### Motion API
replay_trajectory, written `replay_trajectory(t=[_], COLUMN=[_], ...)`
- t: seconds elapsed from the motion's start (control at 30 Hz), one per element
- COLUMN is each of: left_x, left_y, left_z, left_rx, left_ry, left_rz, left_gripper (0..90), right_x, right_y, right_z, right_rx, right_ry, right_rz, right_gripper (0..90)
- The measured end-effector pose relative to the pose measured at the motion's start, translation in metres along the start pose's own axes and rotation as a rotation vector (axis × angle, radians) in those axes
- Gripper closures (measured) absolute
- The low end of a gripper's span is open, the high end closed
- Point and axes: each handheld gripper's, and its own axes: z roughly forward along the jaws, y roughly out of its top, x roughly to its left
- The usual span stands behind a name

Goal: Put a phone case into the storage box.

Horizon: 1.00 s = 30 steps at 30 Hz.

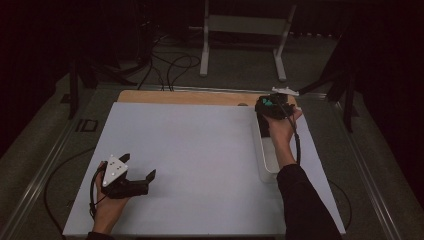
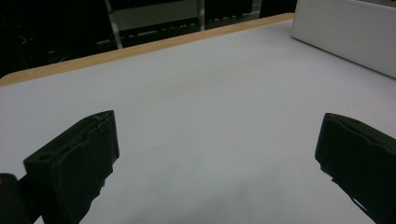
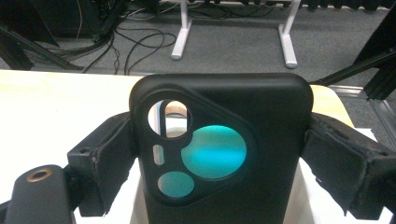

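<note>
Dim room, white surface (image 1: 200,150) with a wooden strip along its far edge; your right hand-held gripper (image 1: 272,107) sits at the far right corner, over the far end of the long white tray (image 1: 262,155), which runs away from you along the right side. Its jaws are closed on the two side edges of a black phone case (image 3: 224,144), held upright with the camera cut-outs facing the gripper's camera. Your left hand-held gripper (image 1: 137,175) rests low at the near left, jaws spread wide and empty, well apart from the case; the right is the nearer hand.
</note>
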Motion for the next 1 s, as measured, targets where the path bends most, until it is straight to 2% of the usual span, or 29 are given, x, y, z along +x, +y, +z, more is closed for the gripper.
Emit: replay_trajectory(t=[0.33,0.6,0.7,1.0], left_x=[-0.0005,-0.0011,-0.0021,-0.0025], left_y=[0.0001,0.0002,0.0004,0.0005], left_z=[0.0001,0.0005,0.0009,0.0013], left_rx=[0.001,0.006,0.007,0.011], left_ry=[-0.002,-0.005,-0.005,-0.004], left_rz=[0.001,0.004,0.008,0.01], left_gripper=[0.3,0.4,0.4,0.3], right_x=[-0.0008,-0.0042,-0.0049,-0.0092], right_y=[-0.0016,-0.0034,-0.0036,-0.0023], right_z=[-0.0013,-0.0032,-0.0044,-0.008], right_rx=[-0.007,-0.011,-0.009,-0.01], right_ry=[0.008,0.043,0.042,0.084], right_rz=[0.005,0.019,0.003,0.018], right_gripper=[12.0,7.5,7.3,7.4])
